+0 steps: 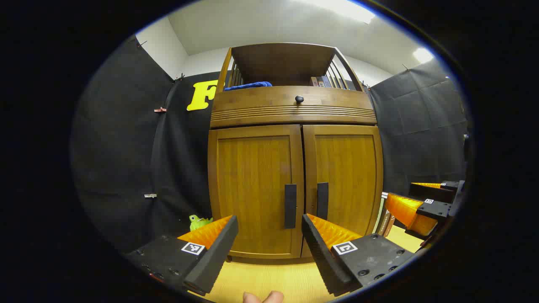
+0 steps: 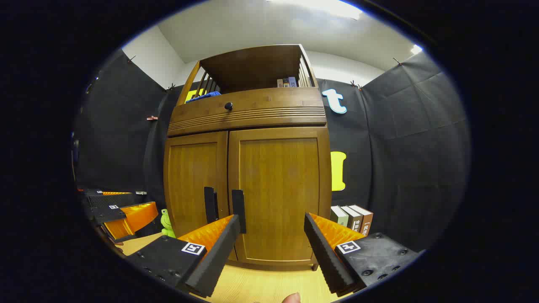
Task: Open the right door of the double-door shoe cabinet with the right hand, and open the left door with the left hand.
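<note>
The cabinet (image 1: pixel 294 168) stands ahead on the table (image 1: pixel 269 282), both doors shut. The right door (image 2: pixel 280 198) and left door (image 1: pixel 254 189) meet at the middle, where two upright handles sit side by side. The right handle (image 2: pixel 238 211) lies up and left of the right gripper (image 2: pixel 269 248), whose jaws gape wide, empty. The left gripper (image 1: pixel 269 248), equally open and empty, faces the left handle (image 1: pixel 290 206) nearly dead ahead.

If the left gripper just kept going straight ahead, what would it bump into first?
Most likely the left door of the shoe cabinet, near its dark handle. The open left gripper points at that spot, with nothing seen in between, though depth is hard to judge.
</note>
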{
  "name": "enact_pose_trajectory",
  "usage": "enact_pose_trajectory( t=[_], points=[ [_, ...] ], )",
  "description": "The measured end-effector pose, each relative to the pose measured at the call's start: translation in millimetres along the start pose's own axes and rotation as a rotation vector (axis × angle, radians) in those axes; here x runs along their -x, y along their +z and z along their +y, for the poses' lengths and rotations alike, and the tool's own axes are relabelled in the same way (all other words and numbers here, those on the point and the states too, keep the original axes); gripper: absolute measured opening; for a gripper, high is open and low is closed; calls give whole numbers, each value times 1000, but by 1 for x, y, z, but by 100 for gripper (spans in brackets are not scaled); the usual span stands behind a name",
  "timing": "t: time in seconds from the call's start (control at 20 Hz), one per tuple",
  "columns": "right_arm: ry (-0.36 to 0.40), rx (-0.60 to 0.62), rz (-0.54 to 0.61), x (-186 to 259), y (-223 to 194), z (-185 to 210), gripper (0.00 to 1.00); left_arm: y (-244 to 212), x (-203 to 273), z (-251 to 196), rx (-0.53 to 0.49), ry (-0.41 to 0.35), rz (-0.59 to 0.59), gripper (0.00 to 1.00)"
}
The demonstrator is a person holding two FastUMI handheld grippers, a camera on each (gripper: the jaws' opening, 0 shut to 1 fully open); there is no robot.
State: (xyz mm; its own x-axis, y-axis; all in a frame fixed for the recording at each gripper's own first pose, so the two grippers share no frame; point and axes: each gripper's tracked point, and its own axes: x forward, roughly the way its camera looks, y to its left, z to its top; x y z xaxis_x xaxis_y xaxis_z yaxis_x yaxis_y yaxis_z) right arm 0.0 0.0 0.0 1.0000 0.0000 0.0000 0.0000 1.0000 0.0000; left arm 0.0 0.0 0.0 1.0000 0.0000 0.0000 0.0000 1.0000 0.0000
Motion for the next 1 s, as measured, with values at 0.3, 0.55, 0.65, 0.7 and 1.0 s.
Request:
enact_pose_trajectory(
  t=[0.3,0.55,0.65,0.7,1.0],
  points=[
    [11,-5,-1,-1,1,4,97,-3,-4,1,-4,16,20,94],
    [11,-4,12,-3,-2,5,98,-9,-9,11,-3,44,60,93],
    [13,-1,10,-3,-1,6,98,-9,-8,11,2,46,63,94],
    [14,1,9,-4,-1,7,97,-9,-7,12,6,44,62,94],
    [48,-10,9,-12,-2,20,97,-3,-1,15,16,45,20,94]
  ],
)
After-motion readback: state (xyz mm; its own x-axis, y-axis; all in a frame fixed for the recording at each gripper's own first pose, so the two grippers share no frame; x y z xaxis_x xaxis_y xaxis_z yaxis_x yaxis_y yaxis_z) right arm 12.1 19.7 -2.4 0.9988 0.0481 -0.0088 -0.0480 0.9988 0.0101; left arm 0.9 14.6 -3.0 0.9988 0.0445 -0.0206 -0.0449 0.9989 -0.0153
